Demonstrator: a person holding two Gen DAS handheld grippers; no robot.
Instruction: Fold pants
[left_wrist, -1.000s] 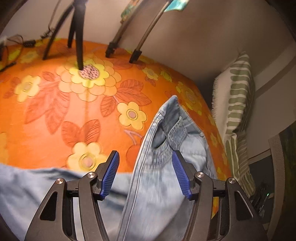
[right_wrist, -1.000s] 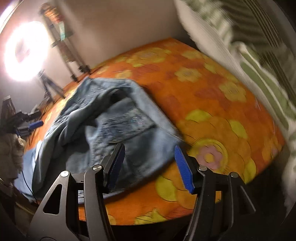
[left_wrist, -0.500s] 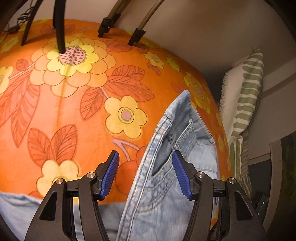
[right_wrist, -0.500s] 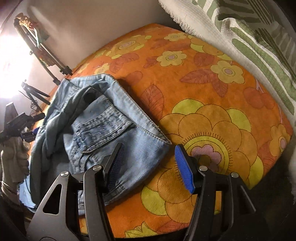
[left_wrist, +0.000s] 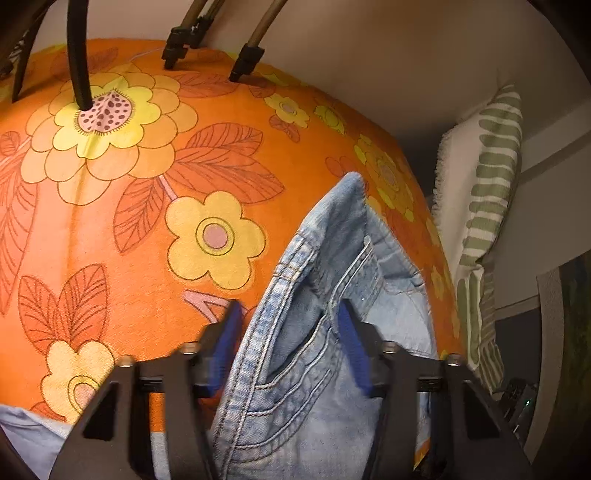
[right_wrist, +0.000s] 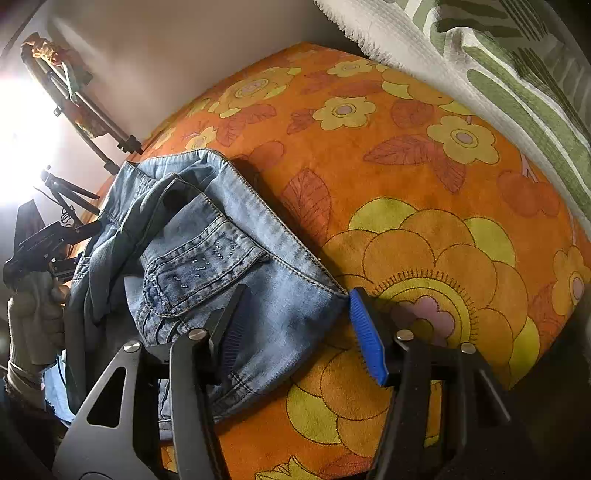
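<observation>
Light blue jeans (left_wrist: 325, 332) lie on an orange flowered bedspread (left_wrist: 147, 206), waist end toward the pillows. My left gripper (left_wrist: 288, 343) is open, its blue pads on either side of the raised waistband edge near a front pocket. In the right wrist view the jeans (right_wrist: 221, 258) show a back pocket with small studs. My right gripper (right_wrist: 295, 332) is open, its jaws straddling the waist corner of the jeans near the bed's front edge. The left gripper (right_wrist: 44, 243) shows far left in a gloved hand.
Green-striped white pillows (right_wrist: 498, 66) lie along the head of the bed (left_wrist: 491, 177). Tripod legs (left_wrist: 79, 55) stand on the bedspread at the far side, by the wall. A bright lamp (right_wrist: 22, 140) and tripods (right_wrist: 70, 192) are at the left.
Both grippers have moved closer to the jeans' waist. The left one now straddles the waistband edge; the right one now straddles the waist corner. Both stay open.
</observation>
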